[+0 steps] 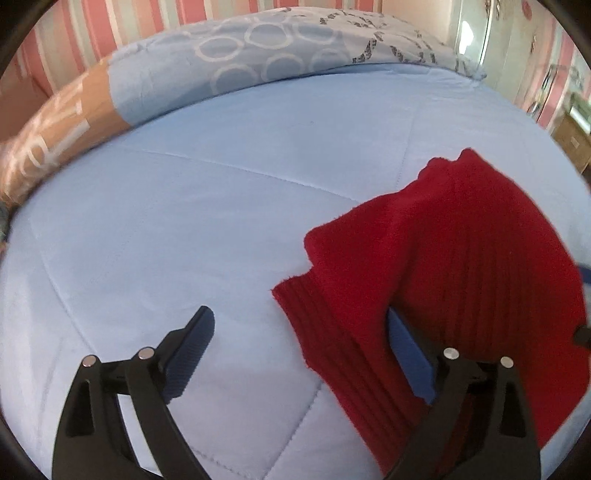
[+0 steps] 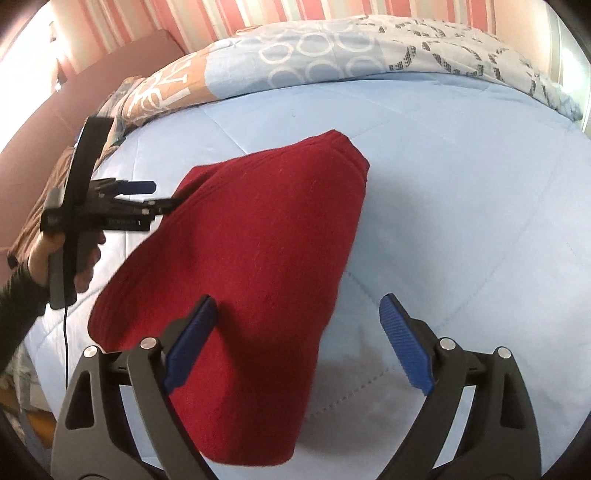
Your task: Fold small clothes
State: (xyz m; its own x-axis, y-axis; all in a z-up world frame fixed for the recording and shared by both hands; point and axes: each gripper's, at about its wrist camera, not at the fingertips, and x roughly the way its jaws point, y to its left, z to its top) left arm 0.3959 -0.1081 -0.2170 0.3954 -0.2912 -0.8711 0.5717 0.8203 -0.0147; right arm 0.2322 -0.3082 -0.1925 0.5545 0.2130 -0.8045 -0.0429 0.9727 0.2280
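Note:
A small red knit garment (image 2: 258, 236) lies folded on the light blue quilt (image 2: 461, 184). In the left wrist view the garment (image 1: 461, 258) covers the right side, and its ribbed edge drapes over the right finger. My left gripper (image 1: 301, 347) is open, with the cloth hanging on one finger. It also shows in the right wrist view (image 2: 159, 195), at the garment's left edge. My right gripper (image 2: 297, 336) is open above the garment's near end, its left finger over the cloth and its right finger over bare quilt.
A patterned duvet (image 2: 351, 55) is bunched along the far side of the bed. A pink striped wall (image 1: 110, 33) stands behind. A wardrobe (image 1: 517, 48) is at the far right. A hand (image 2: 62, 258) holds the left gripper.

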